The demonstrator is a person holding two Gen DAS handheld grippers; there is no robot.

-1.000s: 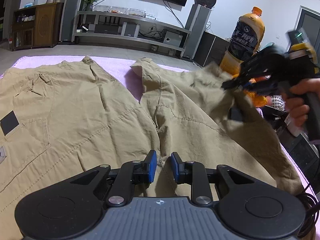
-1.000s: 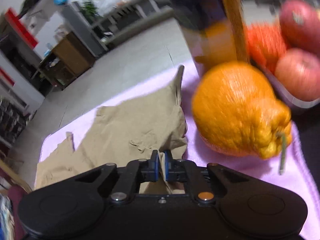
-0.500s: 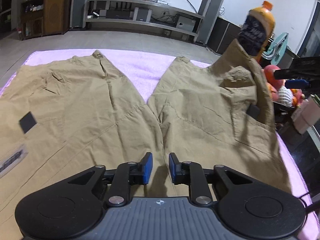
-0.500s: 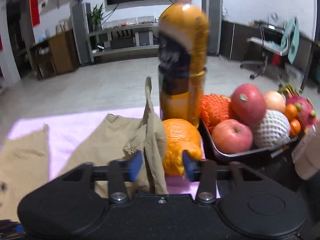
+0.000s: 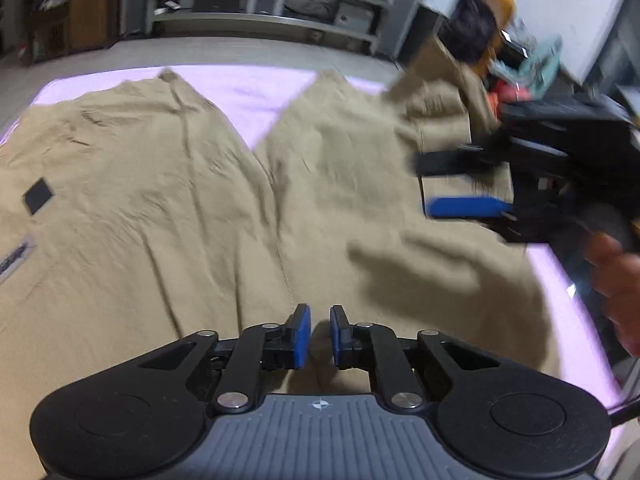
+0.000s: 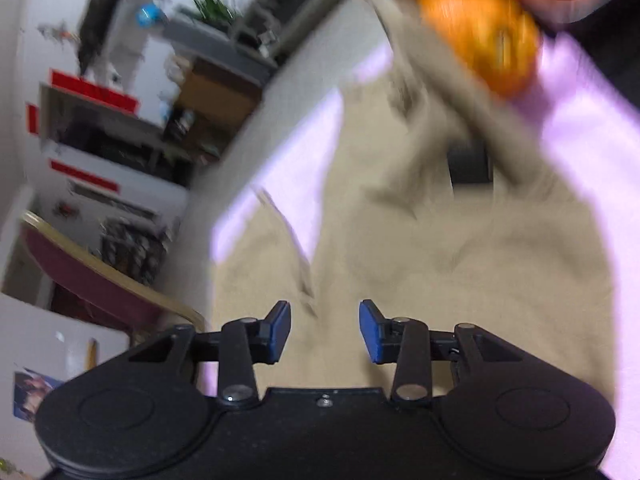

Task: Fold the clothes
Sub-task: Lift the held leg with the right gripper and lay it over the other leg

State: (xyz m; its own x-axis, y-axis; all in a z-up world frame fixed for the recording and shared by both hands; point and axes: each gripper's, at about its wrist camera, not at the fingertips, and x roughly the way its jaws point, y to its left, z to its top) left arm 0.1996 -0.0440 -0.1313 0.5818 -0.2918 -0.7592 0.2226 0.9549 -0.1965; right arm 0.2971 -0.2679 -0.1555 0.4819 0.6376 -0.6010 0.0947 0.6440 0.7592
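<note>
Khaki creased trousers (image 5: 168,184), lilac cloth (image 5: 248,88)

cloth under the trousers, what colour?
Light pink-lilac cloth under khaki trousers; clearest in the left wrist view.

The right gripper (image 6: 324,330) has let go of the trouser hem it pinched a second ago; its jaws, now closing, stand apart with nothing between them above the khaki trousers (image 6: 460,264), while the left gripper (image 5: 319,334) jaws are closing above the cloth

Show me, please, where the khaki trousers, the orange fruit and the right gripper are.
khaki trousers (image 5: 168,208), left wrist view, left leg panel.
orange fruit (image 6: 484,36), right wrist view, blurred rind.
right gripper (image 6: 325,330), right wrist view, gap between fingertips.
</note>
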